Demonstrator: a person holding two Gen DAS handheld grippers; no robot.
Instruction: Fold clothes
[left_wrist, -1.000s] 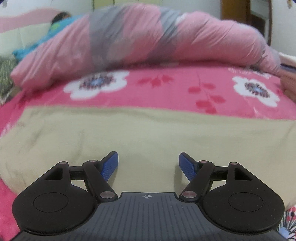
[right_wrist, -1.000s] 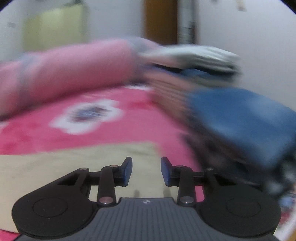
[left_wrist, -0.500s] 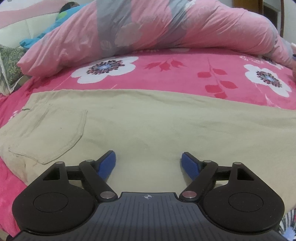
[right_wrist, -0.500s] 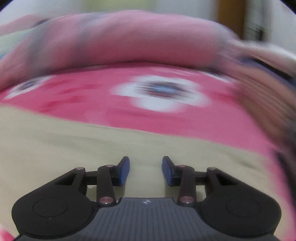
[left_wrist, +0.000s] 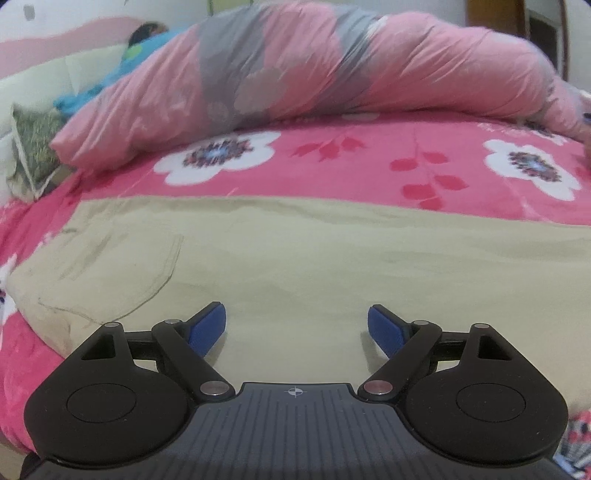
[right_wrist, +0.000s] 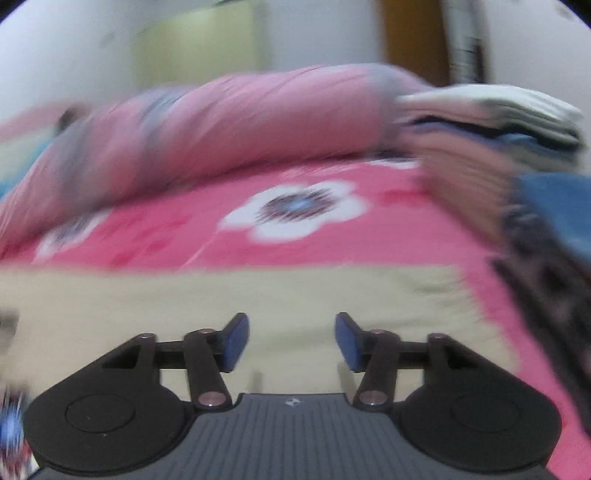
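Beige trousers (left_wrist: 295, 251) lay flat on pink floral bedsheet (left_wrist: 369, 173), patch pocket leftward. Versus half-second earlier: left gripper (left_wrist: 296, 326) pulled back slightly, fingers wide; right gripper (right_wrist: 291, 341) widened, swung rightward. Puffy pink quilt (left_wrist: 332, 70) behind.

No readable text, labels or numbers anywhere, only a small crosshair mark (left_wrist: 294, 391) (on the left gripper's body)
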